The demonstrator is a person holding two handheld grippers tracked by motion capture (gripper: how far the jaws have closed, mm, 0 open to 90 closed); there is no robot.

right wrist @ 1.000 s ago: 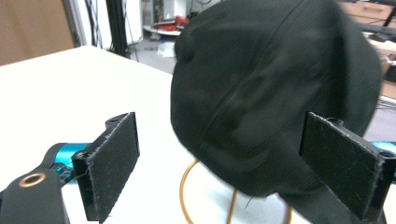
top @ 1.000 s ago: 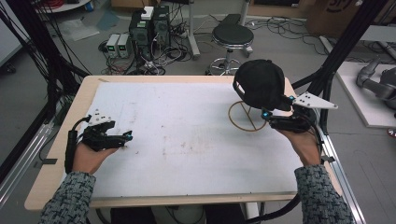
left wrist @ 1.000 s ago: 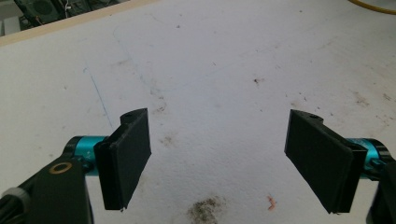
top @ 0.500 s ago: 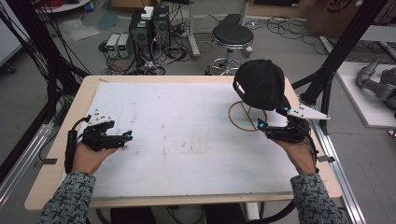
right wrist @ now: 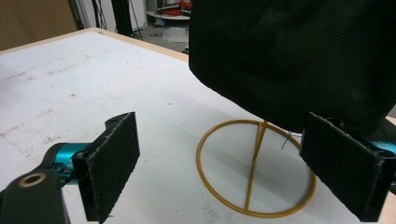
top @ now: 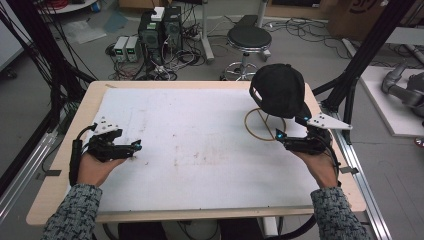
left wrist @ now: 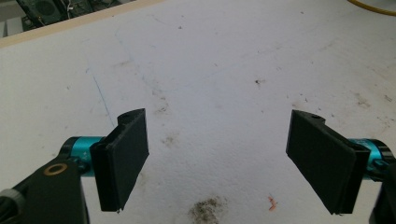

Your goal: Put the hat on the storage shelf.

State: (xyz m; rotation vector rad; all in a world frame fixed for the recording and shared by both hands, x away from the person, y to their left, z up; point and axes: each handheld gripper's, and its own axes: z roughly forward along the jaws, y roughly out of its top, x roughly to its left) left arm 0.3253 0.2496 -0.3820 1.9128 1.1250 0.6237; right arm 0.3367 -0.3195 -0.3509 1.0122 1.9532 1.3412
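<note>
A black mesh cap (top: 280, 89) (right wrist: 299, 56) rests on top of a gold wire stand whose ring base (top: 265, 125) (right wrist: 254, 170) lies on the white table top at the far right. My right gripper (top: 281, 140) (right wrist: 233, 168) is open just in front of that ring, its jaws wide apart with nothing between them. At the left side my left gripper (top: 136, 146) (left wrist: 219, 163) is open too, low over the bare stained surface, holding nothing.
The white sheet (top: 200, 145) covers a wooden table with its edge (top: 200, 215) near me. Beyond the far edge stand a round stool (top: 249, 37) and computer boxes (top: 160, 27) on the floor. Black frame posts (top: 357, 65) rise at the right.
My right gripper has pulled back from the cap and stand, toward me and a little left. The left gripper has stayed where it was.
</note>
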